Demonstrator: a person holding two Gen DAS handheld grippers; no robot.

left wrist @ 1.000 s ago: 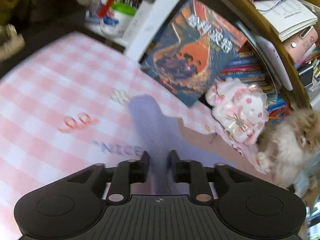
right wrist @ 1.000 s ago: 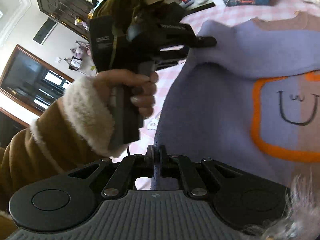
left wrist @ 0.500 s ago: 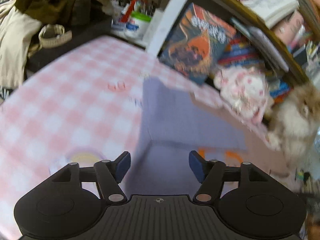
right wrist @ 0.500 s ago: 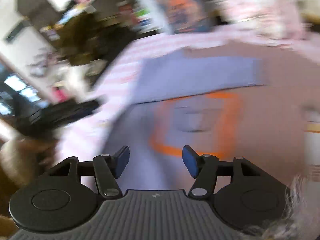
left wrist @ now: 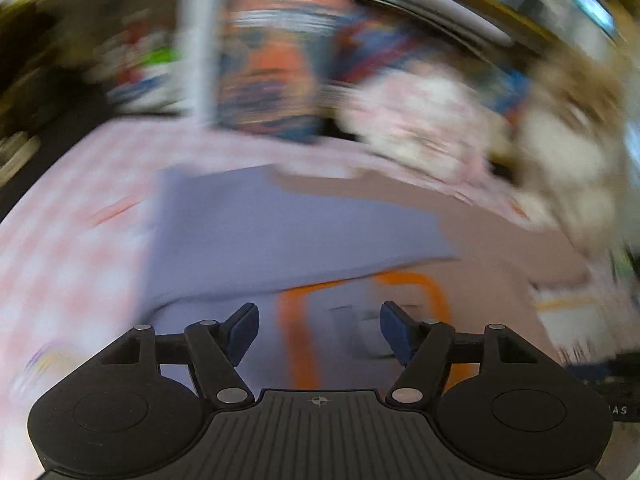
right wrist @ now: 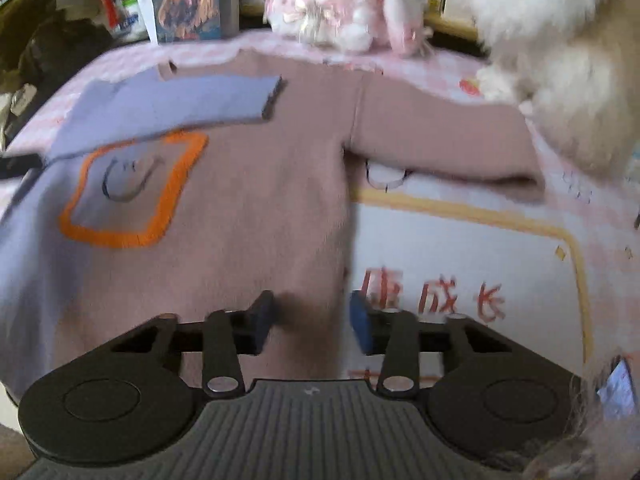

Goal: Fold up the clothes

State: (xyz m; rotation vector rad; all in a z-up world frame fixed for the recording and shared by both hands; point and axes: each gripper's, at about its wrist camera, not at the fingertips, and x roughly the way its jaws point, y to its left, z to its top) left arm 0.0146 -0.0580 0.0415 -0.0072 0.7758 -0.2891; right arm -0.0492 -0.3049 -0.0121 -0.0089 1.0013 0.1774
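A lavender and dusty-pink sweater (right wrist: 256, 208) with an orange-outlined square and a face drawn in it (right wrist: 132, 192) lies flat on the pink checked tablecloth (right wrist: 472, 248). Its lavender sleeve (right wrist: 176, 106) is folded across the chest; its pink sleeve (right wrist: 440, 140) stretches out to the right. My right gripper (right wrist: 312, 320) is open and empty above the sweater's right side edge. My left gripper (left wrist: 318, 334) is open and empty above the sweater's lavender half (left wrist: 280, 224); this view is blurred.
A pink-and-white plush rabbit (right wrist: 344, 4) and a fluffy cream animal (right wrist: 560, 52) sit at the table's far edge. A picture book (right wrist: 188, 0), a shelf post and cluttered shelves stand behind. Dark clothes (right wrist: 48, 48) lie at far left.
Both grippers let go of the lavender sleeve and sweater edge and opened. The sleeve now lies folded over the chest. Both grippers have swung right across the sweater.
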